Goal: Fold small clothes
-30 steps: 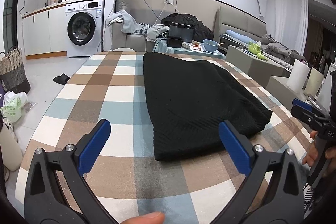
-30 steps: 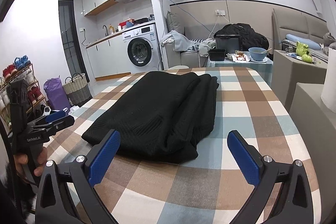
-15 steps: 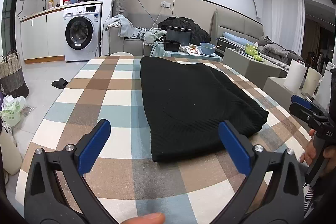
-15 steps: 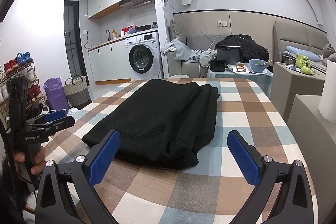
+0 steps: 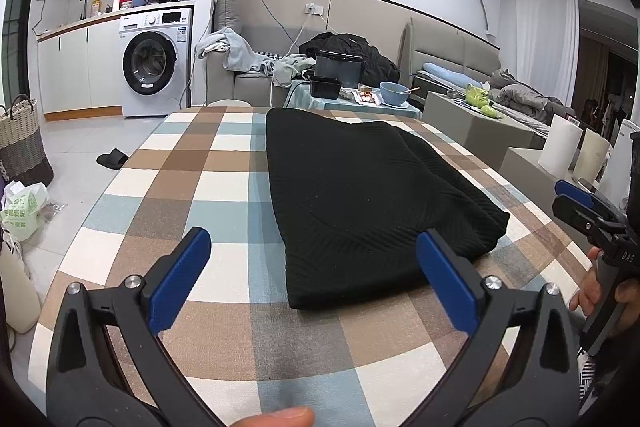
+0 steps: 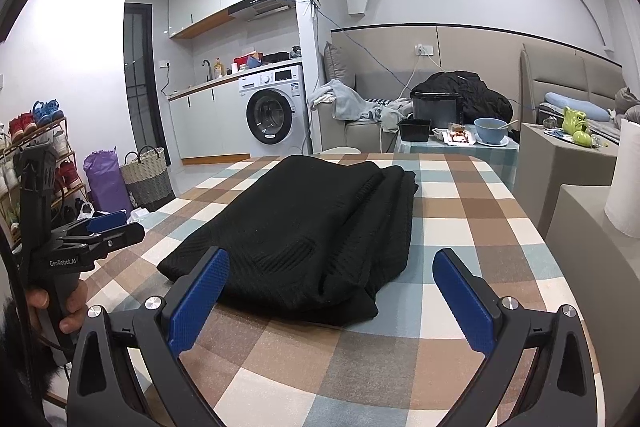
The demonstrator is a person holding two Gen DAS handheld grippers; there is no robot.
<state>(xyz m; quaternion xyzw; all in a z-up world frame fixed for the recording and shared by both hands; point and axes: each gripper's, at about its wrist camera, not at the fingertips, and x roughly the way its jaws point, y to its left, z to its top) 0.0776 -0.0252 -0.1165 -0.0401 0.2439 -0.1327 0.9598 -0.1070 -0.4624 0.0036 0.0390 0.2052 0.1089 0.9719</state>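
Note:
A black knitted garment [image 5: 360, 195] lies folded lengthwise on the checked tablecloth [image 5: 192, 187]; it also shows in the right wrist view [image 6: 312, 227]. My left gripper [image 5: 316, 279] is open and empty, held above the table just short of the garment's near edge. My right gripper [image 6: 332, 291] is open and empty, also near the garment's near end, over its right part. Each gripper shows at the edge of the other's view: the right one [image 5: 580, 207] and the left one [image 6: 100, 231].
The table's right edge borders grey blocks with paper rolls [image 5: 560, 147]. A side table with a blue bowl [image 5: 394, 93] stands behind the far edge. A washing machine [image 5: 154, 67], a basket [image 5: 20, 143] and a slipper [image 5: 112, 159] are on the left.
Both grippers have tilted up a little, so the garment and table sit lower in view. Both stay open and the garment has not moved.

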